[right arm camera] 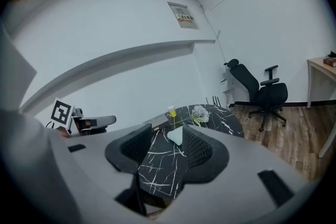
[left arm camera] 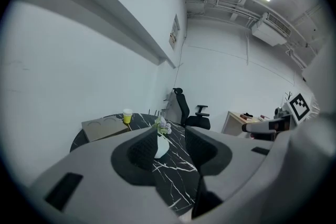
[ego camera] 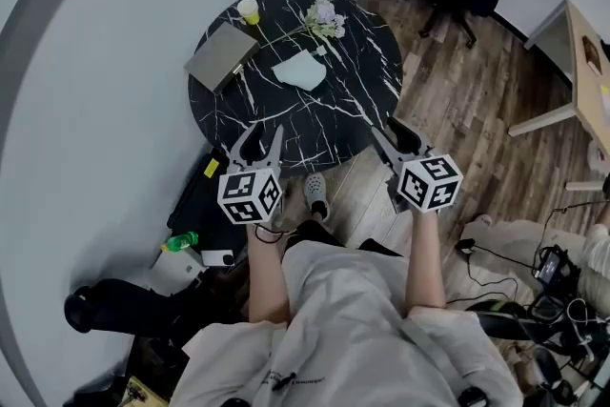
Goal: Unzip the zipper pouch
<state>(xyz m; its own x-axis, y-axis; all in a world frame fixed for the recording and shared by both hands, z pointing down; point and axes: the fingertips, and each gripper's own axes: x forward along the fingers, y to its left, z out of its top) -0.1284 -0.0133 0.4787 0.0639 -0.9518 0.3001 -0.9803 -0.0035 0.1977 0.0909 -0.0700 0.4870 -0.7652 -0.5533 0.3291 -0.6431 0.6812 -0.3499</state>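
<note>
Open, empty left tool [ego camera: 264, 131] and right tool [ego camera: 381, 126] before round black marble table [ego camera: 367, 62] on wooden floor [ego camera: 467, 114]

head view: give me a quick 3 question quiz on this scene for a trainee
1. True or false: the zipper pouch lies on the black marble table.
2. How many grippers touch the zipper pouch? A none, B one, C both.
3. Fill in: the jaws of the left gripper and the right gripper stand ____, with nothing between them.

Key: 1 true; 2 A; 3 open.
</note>
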